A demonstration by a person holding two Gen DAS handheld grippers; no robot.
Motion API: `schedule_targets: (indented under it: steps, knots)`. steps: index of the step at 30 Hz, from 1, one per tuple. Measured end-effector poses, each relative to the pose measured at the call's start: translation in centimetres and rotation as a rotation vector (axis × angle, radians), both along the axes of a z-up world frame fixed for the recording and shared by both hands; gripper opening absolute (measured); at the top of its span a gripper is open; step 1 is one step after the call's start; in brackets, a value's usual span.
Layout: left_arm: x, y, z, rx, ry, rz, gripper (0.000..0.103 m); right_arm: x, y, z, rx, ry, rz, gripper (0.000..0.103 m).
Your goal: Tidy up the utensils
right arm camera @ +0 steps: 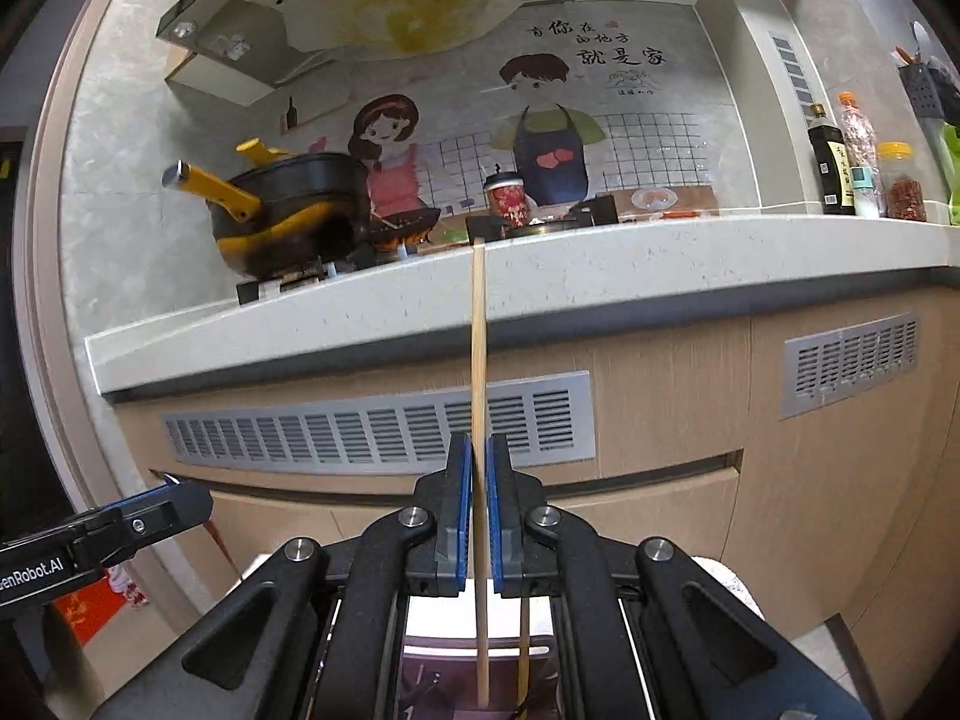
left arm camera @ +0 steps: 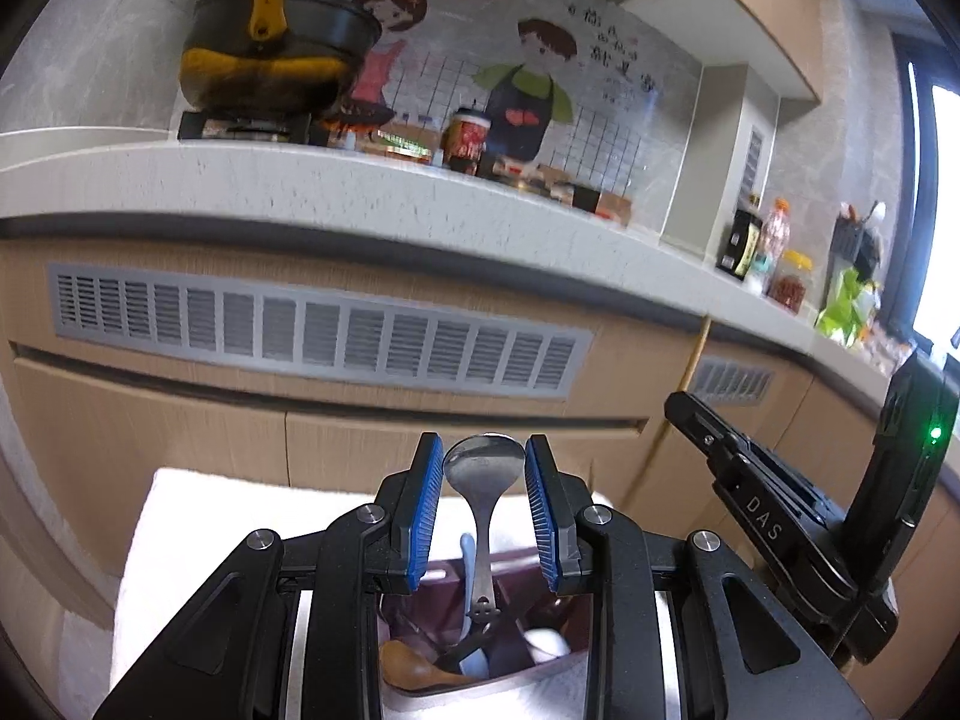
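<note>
The right tool point(right arm camera: 478, 468) is clamped shut on a single pale wooden chopstick point(right arm camera: 478, 354), the blue pads pressing its shaft from both sides somewhere around the middle of its length. The stick stands nearly upright in the right wrist view: one end rises past the pads in front of the speckled kitchen surface point(right arm camera: 600, 276), the other drops behind the tool toward a dark purple holder point(right arm camera: 420, 684) below, where a second, darker stick point(right arm camera: 524, 648) stands just beside it. I judge the chopstick to be light, stiff and rather smooth, so a firm pinch near mid-shaft suits it; a hold too near an end would probably let it swing or slide. The left tool point(left arm camera: 485, 474) has its pads part open around the bowl of a metal spoon point(left arm camera: 483, 468); whether the pads actually press the bowl's edges I cannot tell, since thin gaps seem to show on each side. The spoon's long axis runs along the tool's fingers, bowl up and away from the camera, handle down into the same holder point(left arm camera: 540, 570), which sits on a white cloth point(left arm camera: 180, 528) and also holds a wooden spoon point(left arm camera: 408, 666) and a light blue handle point(left arm camera: 468, 564). The spoon should be rigid, heavier than the stick and slippery; the flat neck just under the bowl looks like the safer place to grip it.
</note>
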State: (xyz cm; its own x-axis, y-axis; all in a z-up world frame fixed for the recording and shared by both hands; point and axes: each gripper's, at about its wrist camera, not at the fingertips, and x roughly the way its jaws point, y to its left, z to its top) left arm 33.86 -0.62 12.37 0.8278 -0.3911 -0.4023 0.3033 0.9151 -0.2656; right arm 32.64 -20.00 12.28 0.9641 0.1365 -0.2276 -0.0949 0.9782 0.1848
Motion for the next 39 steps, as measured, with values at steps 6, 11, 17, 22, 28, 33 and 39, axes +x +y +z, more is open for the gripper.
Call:
schedule_targets:
  steps: [6, 11, 17, 22, 28, 33, 39]
  knots:
    - [1.7, -0.5, -3.8, -0.001, 0.123, -0.005, 0.055, 1.1, 1.0, -2.6, -0.041, 0.093, 0.064, 0.006]
    - [1.3, 0.5, -5.1, -0.01, 0.168, 0.03, 0.063, 1.2, 0.7, -4.1, -0.065, 0.21, 0.097, 0.042]
    - [-3.4, 1.6, -5.2, 0.026, 0.129, 0.086, 0.075, -3.0, -0.2, -4.5, -0.101, 0.233, 0.04, 0.069]
    - [-9.3, 2.0, -6.2, 0.102, 0.069, 0.14, 0.095, -8.0, -0.2, -5.2, -0.125, 0.273, 0.019, 0.094]
    - [-16.2, 2.5, -8.5, 0.195, 0.067, 0.214, 0.103, -13.9, 0.1, -7.2, -0.119, 0.335, -0.014, 0.1]
    - [-20.8, 2.2, -10.3, 0.231, 0.1, 0.238, 0.103, -18.6, 1.0, -9.0, -0.177, 0.341, -0.07, 0.1]
    - [-23.5, 1.1, -11.6, 0.269, 0.154, 0.268, 0.103, -22.2, 1.2, -9.5, -0.184, 0.319, -0.111, 0.101]
